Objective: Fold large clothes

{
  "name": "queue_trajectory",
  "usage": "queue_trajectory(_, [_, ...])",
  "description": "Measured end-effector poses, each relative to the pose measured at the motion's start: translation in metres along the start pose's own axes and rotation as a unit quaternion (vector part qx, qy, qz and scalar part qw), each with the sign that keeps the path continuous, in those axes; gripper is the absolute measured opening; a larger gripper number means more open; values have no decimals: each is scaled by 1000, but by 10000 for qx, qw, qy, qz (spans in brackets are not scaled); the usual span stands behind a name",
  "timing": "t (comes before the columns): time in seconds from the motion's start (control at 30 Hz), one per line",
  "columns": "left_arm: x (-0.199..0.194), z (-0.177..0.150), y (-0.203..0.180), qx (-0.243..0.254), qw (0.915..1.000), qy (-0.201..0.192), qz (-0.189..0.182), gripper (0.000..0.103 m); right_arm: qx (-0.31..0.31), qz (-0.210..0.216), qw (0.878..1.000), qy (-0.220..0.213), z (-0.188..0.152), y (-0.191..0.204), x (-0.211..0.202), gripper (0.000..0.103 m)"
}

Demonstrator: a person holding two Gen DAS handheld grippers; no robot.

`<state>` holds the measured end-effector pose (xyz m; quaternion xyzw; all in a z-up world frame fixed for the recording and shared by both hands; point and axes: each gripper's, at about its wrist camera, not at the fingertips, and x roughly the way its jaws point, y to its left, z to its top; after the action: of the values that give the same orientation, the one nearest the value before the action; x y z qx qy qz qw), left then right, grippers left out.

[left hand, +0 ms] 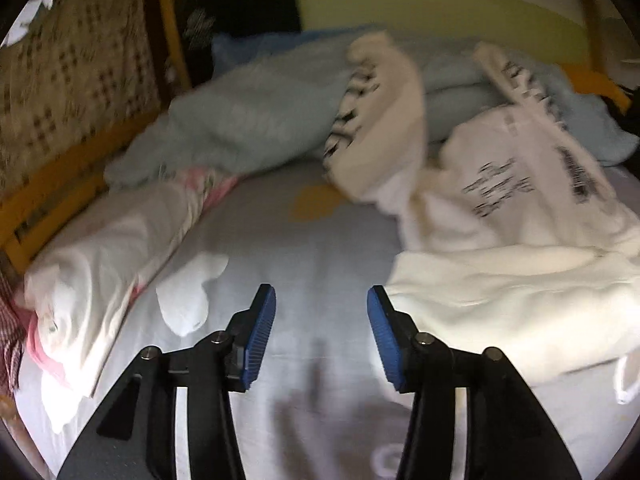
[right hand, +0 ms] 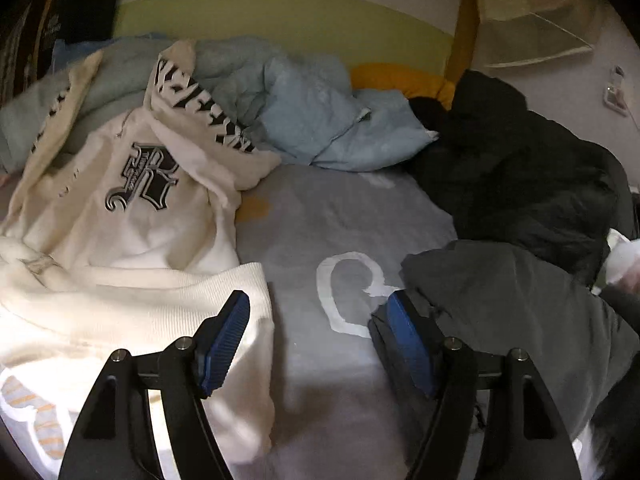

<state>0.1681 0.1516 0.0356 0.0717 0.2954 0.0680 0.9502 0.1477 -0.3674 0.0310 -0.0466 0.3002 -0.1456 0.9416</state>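
A cream hoodie [right hand: 132, 216] with a black letter emblem and lettered sleeves lies crumpled on the grey bedsheet [right hand: 320, 240]; the left wrist view shows it at the right [left hand: 520, 248]. My right gripper [right hand: 318, 320] stands open over bare sheet, the hoodie's ribbed hem just left of its left pad. A dark grey garment [right hand: 512, 312] lies against its right finger. My left gripper [left hand: 322, 320] is open above the sheet with nothing between its blue pads, the hoodie's hem close to its right finger.
A pale blue duvet [left hand: 248, 120] is bunched at the back, also seen from the right [right hand: 312, 120]. White and pink clothes [left hand: 104, 264] lie at the left by the orange bed frame [left hand: 52, 192]. A black jacket [right hand: 520, 176] is piled at the right.
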Motion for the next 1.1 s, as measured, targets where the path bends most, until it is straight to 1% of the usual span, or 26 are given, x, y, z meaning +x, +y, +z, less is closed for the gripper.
queue_trajectory(0.03, [-10,2,-4,-5,9999,-112,-64,50,41,29,10000,-56,0,-8,-4,74])
queue_trajectory(0.1, [-27,10,-5,-65,9994,-301,-129,56,171,124,9997,-159,1,-14,-19,74])
queue_trajectory(0.17, [-47,7,-10,-200,9986,-403,-281,59,338,300,9985,-300,4,-17,-39,75])
queue_trajectory(0.23, [-61,2,-12,-294,9977,-445,-419,61,393,443,9973,-445,3,-16,-53,77])
queue_trajectory(0.27, [-67,-2,-14,-344,9972,-437,-508,64,411,508,9966,-494,1,-15,-62,79])
queue_trajectory(0.33, [-73,-8,-19,-396,9960,-334,-730,69,519,835,9941,-452,-6,-11,-74,79])
queue_trajectory(0.37, [-73,-11,-21,-412,9954,-274,-815,72,644,1171,9906,-289,-12,-9,-76,79])
queue_trajectory(0.4, [-73,-14,-25,-392,9956,-231,-813,74,769,1439,9866,-101,-17,-7,-76,79])
queue_trajectory(0.47, [-66,-18,-38,-48,9991,-155,-385,76,903,1757,9801,190,-25,-3,-72,79])
queue_trajectory(0.5, [-59,-21,-43,169,9997,-106,-155,78,762,1756,9809,344,-30,4,-68,79])
queue_trajectory(0.53, [-46,-25,-50,491,9987,33,136,78,541,1609,9844,469,-32,11,-63,79])
queue_trajectory(0.57, [-33,-30,-54,705,9968,210,298,78,73,1327,9884,738,-36,23,-53,79])
queue_trajectory(0.6, [-21,-35,-55,812,9953,419,317,78,-257,1212,9878,946,-42,31,-44,79])
queue_trajectory(0.63, [-6,-41,-54,853,9937,684,235,78,-412,1071,9868,1143,-47,35,-32,79])
queue_trajectory(0.67, [9,-46,-52,822,9921,944,116,78,-417,932,9854,1364,-53,35,-21,79])
queue_trajectory(0.7, [22,-51,-51,744,9905,1156,-3,78,-336,926,9834,1526,-55,33,-12,79])
queue_trajectory(0.77, [39,-54,-49,453,9906,1284,-140,79,166,1370,9741,1789,-57,20,7,79])
queue_trajectory(0.83, [46,-47,-50,323,9911,1282,-163,80,512,1769,9663,1797,-53,12,20,79])
queue_trajectory(0.87, [48,-43,-48,226,9923,1213,-128,71,609,1876,9642,1770,-51,10,25,75])
queue_trajectory(0.9, [49,-39,-43,98,9934,1137,62,35,787,1985,9623,1687,-47,8,31,70])
queue_trajectory(0.93, [50,-36,-40,19,9941,1078,129,9,907,2030,9614,1620,-46,6,34,46])
queue_trajectory(0.97, [45,-30,-31,-64,9952,910,361,2,1001,1985,9632,1509,-44,5,35,12])
queue_trajectory(1.0, [34,-23,-21,-156,9945,558,867,1,1031,1827,9683,1356,-42,5,29,12])
queue_trajectory(1.03, [23,-19,-10,-261,9903,211,1351,1,1079,1418,9798,912,-37,1,14,10])
queue_trajectory(1.07, [7,-11,9,-474,9850,-152,1653,0,1068,1183,9857,553,-31,-3,3,8])
queue_trajectory(1.1, [-8,-4,29,-749,9838,-378,1583,0,984,899,9910,129,-24,-5,-16,8])
